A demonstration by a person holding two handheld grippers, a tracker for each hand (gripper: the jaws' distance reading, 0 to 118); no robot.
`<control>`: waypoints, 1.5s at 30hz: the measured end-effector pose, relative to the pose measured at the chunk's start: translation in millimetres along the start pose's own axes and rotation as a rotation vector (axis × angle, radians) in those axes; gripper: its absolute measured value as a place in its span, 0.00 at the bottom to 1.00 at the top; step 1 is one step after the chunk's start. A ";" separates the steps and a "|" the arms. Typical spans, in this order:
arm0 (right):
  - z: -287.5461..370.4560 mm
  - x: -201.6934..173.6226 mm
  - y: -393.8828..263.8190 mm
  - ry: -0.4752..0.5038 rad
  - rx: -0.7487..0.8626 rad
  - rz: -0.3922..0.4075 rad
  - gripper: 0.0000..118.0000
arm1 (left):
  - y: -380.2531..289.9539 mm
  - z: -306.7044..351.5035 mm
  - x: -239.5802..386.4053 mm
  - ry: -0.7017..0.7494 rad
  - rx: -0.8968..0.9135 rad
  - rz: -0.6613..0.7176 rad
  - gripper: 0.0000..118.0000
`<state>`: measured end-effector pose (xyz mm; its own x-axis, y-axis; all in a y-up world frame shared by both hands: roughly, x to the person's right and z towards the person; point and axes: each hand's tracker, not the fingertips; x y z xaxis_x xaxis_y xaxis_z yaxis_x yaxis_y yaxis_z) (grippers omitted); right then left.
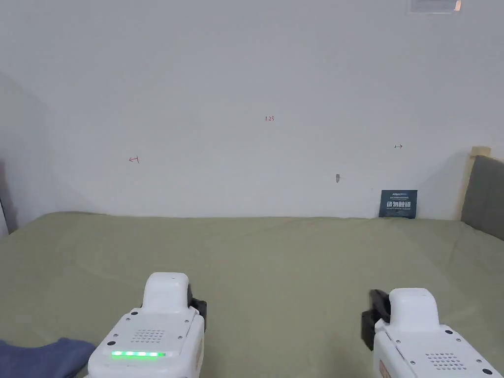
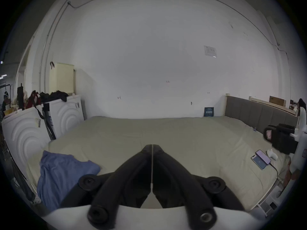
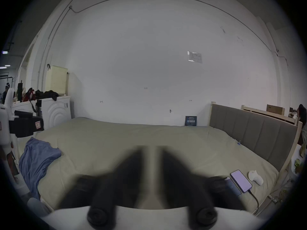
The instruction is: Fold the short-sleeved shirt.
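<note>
the shirt (image 2: pixel 63 172) is seen as a crumpled blue heap at the bed's (image 2: pixel 166 134) near left corner, at about 8 o'clock from the left claw (image 2: pixel 152 146), part of it hanging over the edge. it is judged soft, light and limp, likely to sag and bunch when lifted; a hold at the shoulders or hem corners is advised once they are found. the left claw is pressed together, empty. the right claw (image 3: pixel 150 150) is blurred, a narrow gap seen, nothing held.
</note>
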<state>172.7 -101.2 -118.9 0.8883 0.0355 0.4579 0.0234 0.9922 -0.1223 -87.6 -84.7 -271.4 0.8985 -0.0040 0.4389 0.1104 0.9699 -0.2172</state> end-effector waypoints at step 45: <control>-28.1 -207.5 -38.0 0.564 -0.128 0.056 0.01 | -63.9 94.0 -235.6 0.510 -0.216 0.163 0.00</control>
<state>0.4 -149.7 -234.0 0.9960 -0.0160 -0.0882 -0.0069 0.9671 -0.2541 -346.3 -122.8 -279.0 0.9964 -0.0279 -0.0796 -0.0103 0.8962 -0.4435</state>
